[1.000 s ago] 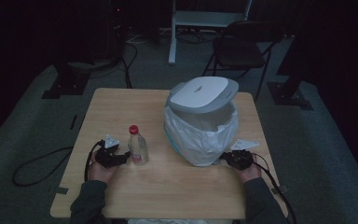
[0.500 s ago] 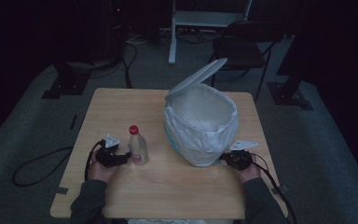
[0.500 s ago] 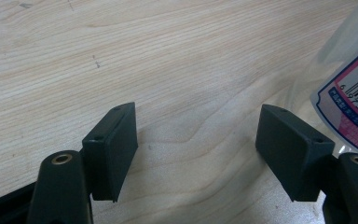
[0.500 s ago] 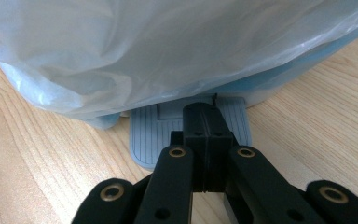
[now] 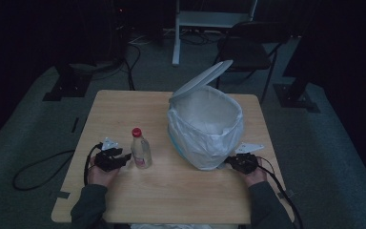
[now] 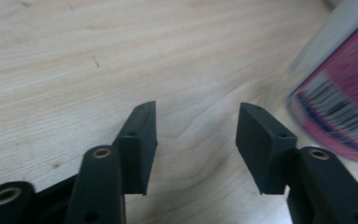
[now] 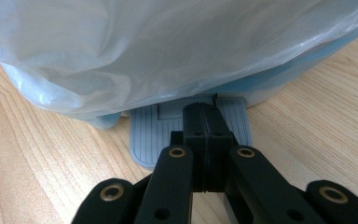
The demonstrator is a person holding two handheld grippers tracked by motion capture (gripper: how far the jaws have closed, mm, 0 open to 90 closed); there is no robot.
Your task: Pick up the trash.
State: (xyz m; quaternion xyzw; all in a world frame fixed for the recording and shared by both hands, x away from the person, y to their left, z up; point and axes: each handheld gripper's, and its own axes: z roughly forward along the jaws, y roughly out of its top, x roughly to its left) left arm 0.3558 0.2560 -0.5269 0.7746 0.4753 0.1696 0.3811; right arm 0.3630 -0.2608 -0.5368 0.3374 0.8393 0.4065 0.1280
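Both tools lie low: right tool point(image 7: 204, 116) clenched on pedal point(image 7: 147, 135), left tool point(image 6: 196, 140) closing, empty.

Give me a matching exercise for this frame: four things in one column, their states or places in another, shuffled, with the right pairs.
Things:
1. bin lid
2. bottle
3. right gripper
4. left gripper

States:
A. jaws shut, tips on the grey pedal
B. tilted up, open
C. jaws apart over bare wood, nothing between them
D. upright on the table, red cap

Pairs: 1-B, 2-D, 3-A, 4-C
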